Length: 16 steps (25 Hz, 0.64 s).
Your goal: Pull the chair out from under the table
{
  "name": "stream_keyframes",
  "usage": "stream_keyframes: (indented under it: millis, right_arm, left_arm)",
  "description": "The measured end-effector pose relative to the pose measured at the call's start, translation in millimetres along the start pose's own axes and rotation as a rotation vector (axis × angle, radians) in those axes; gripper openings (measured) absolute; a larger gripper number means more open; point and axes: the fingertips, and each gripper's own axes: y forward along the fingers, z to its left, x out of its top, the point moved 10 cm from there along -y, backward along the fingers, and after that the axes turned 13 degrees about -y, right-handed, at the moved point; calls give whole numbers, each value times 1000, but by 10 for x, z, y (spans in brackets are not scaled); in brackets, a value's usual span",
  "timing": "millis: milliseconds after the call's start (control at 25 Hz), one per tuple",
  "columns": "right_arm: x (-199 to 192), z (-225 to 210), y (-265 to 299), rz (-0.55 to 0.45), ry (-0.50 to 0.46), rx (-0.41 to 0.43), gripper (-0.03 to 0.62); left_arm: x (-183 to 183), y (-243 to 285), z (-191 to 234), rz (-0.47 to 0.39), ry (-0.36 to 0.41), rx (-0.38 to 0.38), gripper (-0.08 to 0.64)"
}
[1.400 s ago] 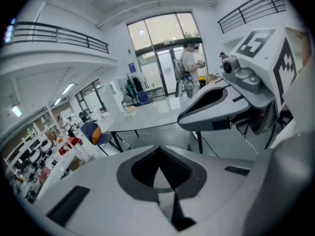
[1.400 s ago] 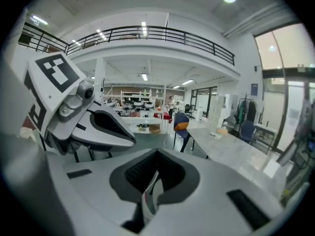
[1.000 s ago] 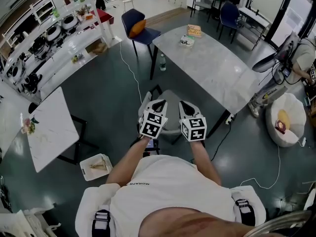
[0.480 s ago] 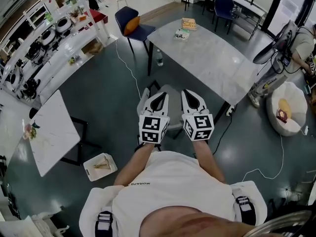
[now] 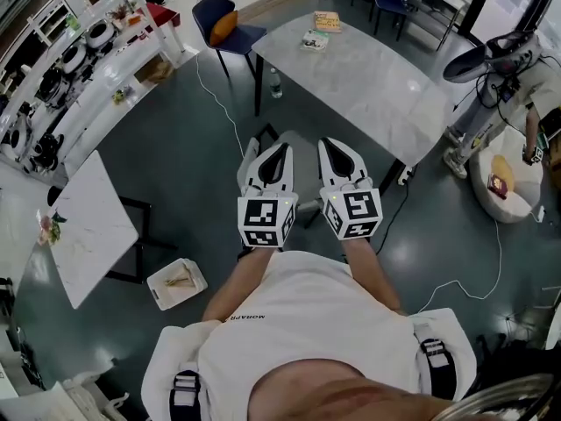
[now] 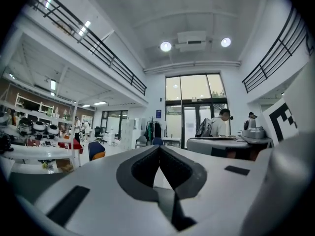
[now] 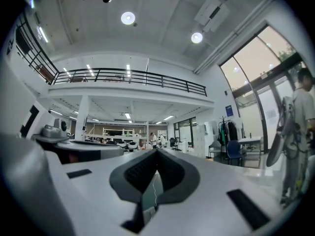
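In the head view my left gripper (image 5: 278,151) and right gripper (image 5: 330,146) are held side by side in front of me, pointing level and away. Both are shut, and nothing is between the pads. Below and between them shows the light grey seat of the chair (image 5: 302,152). The chair has a black frame and stands on the dark floor off the near edge of the grey marble table (image 5: 377,86); the grippers hide much of it. The left gripper view shows its closed jaws (image 6: 159,148) against the room, and the right gripper view shows the same (image 7: 156,152). Neither gripper touches the chair.
A blue chair with an orange cushion (image 5: 221,23) stands at the table's far end, with books (image 5: 327,20) on top. A bottle (image 5: 275,82) and a white cable lie on the floor. A small white table (image 5: 88,226) and a tray (image 5: 175,281) are at left. A person (image 5: 526,82) and a beanbag (image 5: 504,182) are at right.
Both grippers have risen together and tipped up to level, so they look larger and closer to the head camera. Their jaws stayed shut. The chair has not moved.
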Motion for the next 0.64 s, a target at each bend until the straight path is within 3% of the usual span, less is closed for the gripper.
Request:
stream_keyframes:
  millis: [640]
  right_arm:
    - [-12,78,-1,-24,21,11,12]
  left_arm:
    - [-17,-67,57,-47,5,34,3]
